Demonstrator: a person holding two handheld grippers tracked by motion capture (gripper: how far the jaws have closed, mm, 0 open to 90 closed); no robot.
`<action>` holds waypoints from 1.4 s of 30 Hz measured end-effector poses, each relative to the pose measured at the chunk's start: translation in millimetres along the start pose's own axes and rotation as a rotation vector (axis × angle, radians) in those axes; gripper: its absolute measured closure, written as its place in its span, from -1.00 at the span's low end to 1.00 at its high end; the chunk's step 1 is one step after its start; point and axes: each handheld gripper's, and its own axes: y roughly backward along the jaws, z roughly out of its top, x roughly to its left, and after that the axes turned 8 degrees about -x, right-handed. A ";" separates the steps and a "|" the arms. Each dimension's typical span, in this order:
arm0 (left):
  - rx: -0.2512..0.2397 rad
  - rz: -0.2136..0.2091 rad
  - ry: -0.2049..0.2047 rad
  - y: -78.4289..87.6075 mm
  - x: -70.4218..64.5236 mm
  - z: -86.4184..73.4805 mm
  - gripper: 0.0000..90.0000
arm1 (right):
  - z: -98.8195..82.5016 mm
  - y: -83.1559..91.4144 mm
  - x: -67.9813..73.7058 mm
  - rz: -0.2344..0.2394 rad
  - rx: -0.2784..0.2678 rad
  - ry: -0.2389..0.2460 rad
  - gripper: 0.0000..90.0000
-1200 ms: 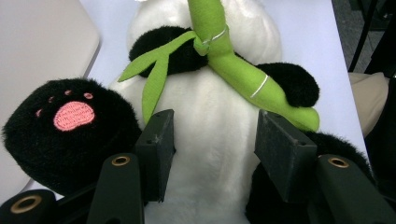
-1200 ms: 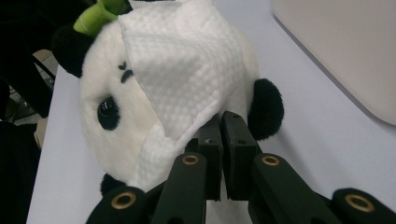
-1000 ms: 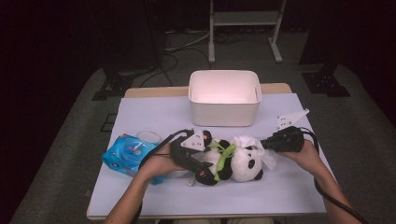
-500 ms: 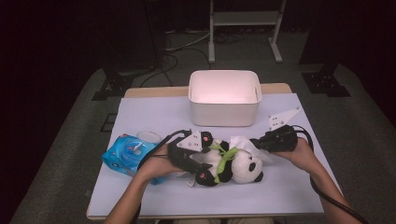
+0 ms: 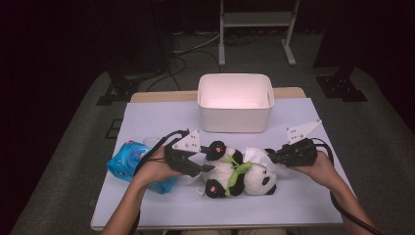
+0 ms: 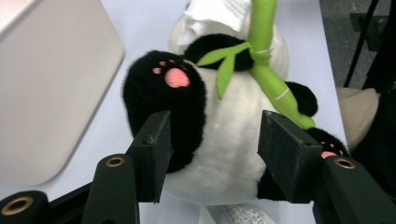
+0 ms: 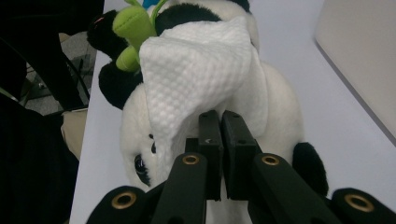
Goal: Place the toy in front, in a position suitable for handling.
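A black-and-white plush panda [image 5: 240,172] with a green felt bamboo stalk lies lengthwise across the table, head toward the right gripper [image 5: 277,157], whose closed jaws pinch a white quilted tissue [image 7: 201,74] draped over its face. The left gripper [image 6: 212,154] straddles its lower body, jaws parted around it, nearer the feet.

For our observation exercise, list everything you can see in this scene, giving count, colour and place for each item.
Plush panda: one, black and white with a green bamboo stalk, lying at the table's middle front.
Paper tissue: one, white, draped over the panda's head.
Bin: one, white, behind the panda.
Wet-wipes pack: one, blue, left of the panda.
Table: one, pale lilac top.
Metal stand: one, grey, on the floor behind.
Left gripper: one, black, jaws astride the panda's lower body.
Right gripper: one, black, shut on the tissue.
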 end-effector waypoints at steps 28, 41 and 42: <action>-0.021 -0.010 0.040 -17.2 8.1 -7.6 0.23 | 42.5 -25.6 13.5 0.061 0.040 0.079 0.92; -0.047 -0.010 0.043 -13.1 5.1 -11.1 0.25 | 66.8 -57.2 18.5 0.106 0.048 0.126 0.92; -0.052 -0.012 0.049 -12.4 5.0 -12.1 0.25 | 64.7 -54.5 16.9 0.101 0.053 0.117 0.92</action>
